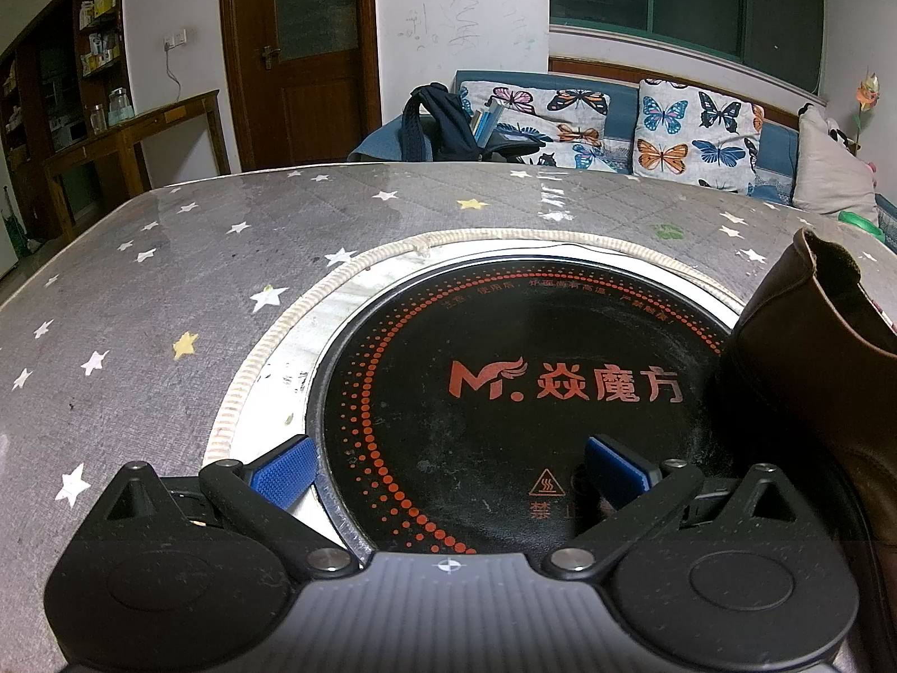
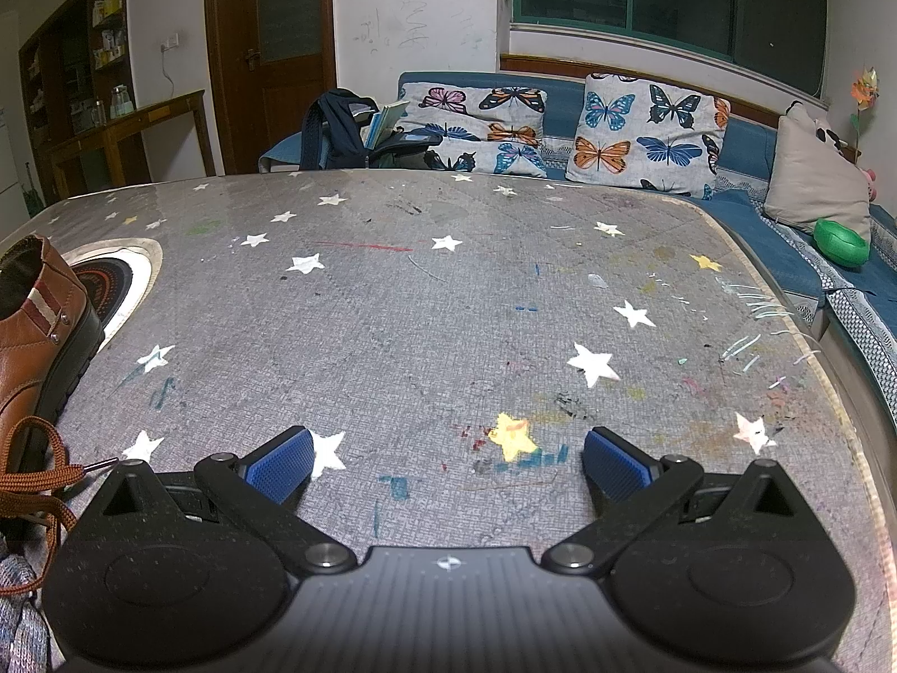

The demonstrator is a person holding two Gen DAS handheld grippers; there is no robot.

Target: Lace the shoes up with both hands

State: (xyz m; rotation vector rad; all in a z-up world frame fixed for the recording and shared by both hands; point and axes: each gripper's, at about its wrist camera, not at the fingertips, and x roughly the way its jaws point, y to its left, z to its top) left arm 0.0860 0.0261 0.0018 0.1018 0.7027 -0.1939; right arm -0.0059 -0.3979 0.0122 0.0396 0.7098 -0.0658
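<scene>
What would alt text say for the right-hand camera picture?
An open right tool hovers over a grey star-patterned table, holding nothing. A brown shoe with a loose lace sits at the left edge.

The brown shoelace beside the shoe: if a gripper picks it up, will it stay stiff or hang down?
The brown shoelace will probably hang limp: it already lies in loose loops beside the shoe. Its woven surface looks easy to grip, not slippery. The small dark tip seems stiffer, so it may suit threading.
</scene>
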